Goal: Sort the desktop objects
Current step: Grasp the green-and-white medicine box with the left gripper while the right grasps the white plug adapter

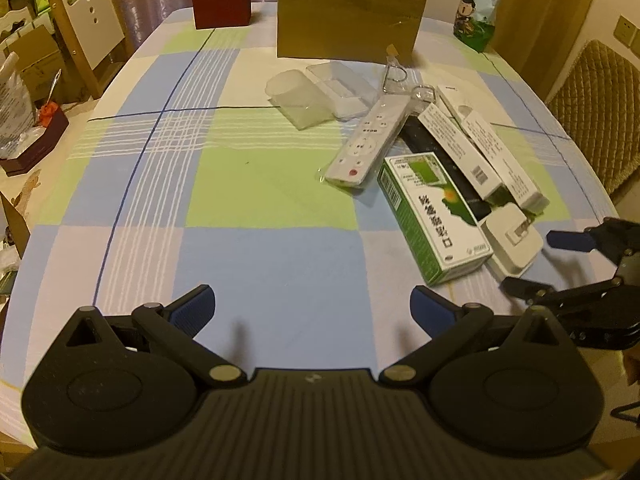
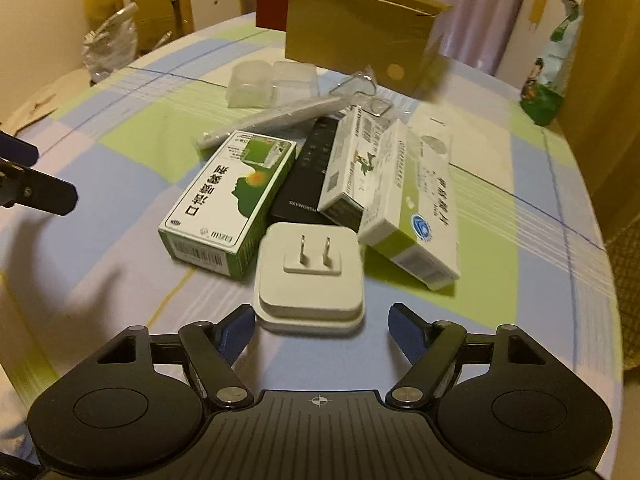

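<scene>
The desktop objects lie in one loose heap toward the right of the checked tablecloth (image 1: 248, 184), overlapping rather than set apart, so by kind they are not separated as they now lie: a white remote (image 1: 370, 142) in clear wrap rests at the heap's left edge, a black remote (image 2: 308, 176) lies under the boxes, and a green medicine box (image 2: 228, 204) sits flat on the near left. Two white-and-green cartons (image 2: 404, 200) lean across the black remote, which is why they tilt. A white plug adapter (image 2: 310, 280) lies nearest, prongs up, touching the green box. Clear plastic trays (image 1: 316, 96) sit on the far side, and beyond them stands an open brown cardboard box (image 1: 348, 16), probably meant as a bin, though nothing shows what belongs in it.

The right gripper (image 2: 322, 326) is spread wide, empty, aimed straight at the adapter with its fingers flanking the adapter's near edge; that alignment suggests the adapter is its target. The left gripper (image 1: 312, 304) is also spread, holding nothing, hovering over bare cloth to the left of the heap, likely kept clear of the other's approach
</scene>
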